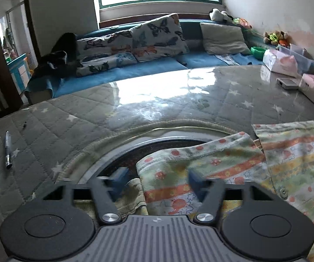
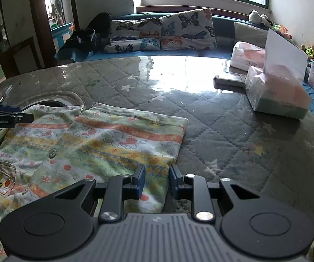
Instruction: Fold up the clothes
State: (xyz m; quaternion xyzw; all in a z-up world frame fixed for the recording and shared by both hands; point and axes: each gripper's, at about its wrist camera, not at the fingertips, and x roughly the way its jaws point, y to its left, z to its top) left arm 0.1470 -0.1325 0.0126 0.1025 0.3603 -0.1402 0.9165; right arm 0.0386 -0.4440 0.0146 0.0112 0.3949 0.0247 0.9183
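A small striped child's garment (image 2: 104,139), in green, yellow and orange with red prints and snap buttons, lies spread on the quilted grey table cover (image 2: 222,126). It also shows in the left wrist view (image 1: 233,166). My left gripper (image 1: 157,180) is open, its blue pads on either side of the garment's left part over a round opening in the cover. My right gripper (image 2: 157,182) is open with a narrower gap, straddling the garment's right edge near its lower corner. The left gripper's tip shows in the right wrist view (image 2: 15,116).
A pen (image 1: 8,149) lies at the left of the table. Tissue packs (image 2: 277,91) and a small flat box (image 2: 229,80) stand at the right. A blue sofa (image 1: 135,65) with butterfly cushions runs behind the table under a window.
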